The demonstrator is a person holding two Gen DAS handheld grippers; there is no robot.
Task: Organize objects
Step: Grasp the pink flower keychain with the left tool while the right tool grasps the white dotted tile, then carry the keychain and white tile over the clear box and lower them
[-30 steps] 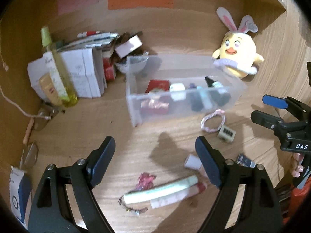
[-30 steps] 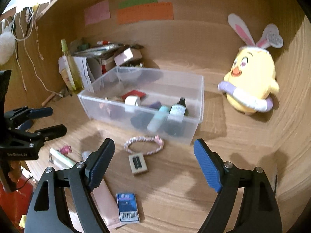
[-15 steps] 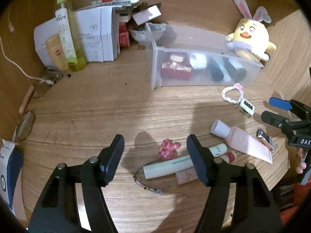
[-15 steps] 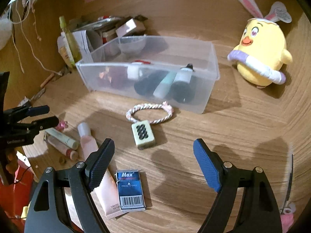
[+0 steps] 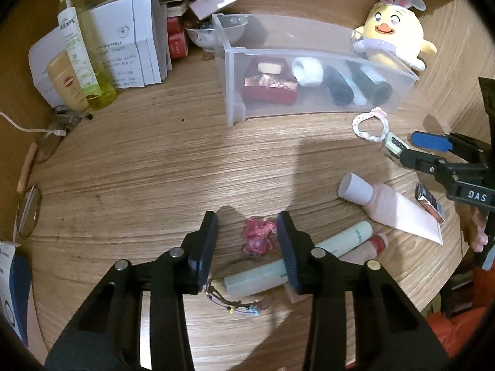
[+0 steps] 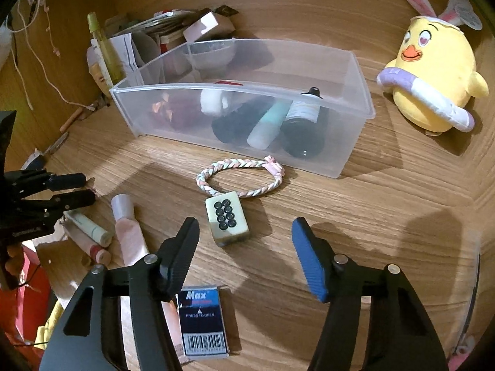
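Wood-grain worktop, matte. Left tool: jaws closing, about a quarter open, bracketing a crumpled glossy pink hair clip without evident contact; smooth pale-green cylindrical tube beneath its right finger. Right tool: jaws closing, half open, gripping nothing; cream mahjong tile just ahead between the tips, braided pastel bracelet beyond, translucent rectangular plastic bin farther ahead.
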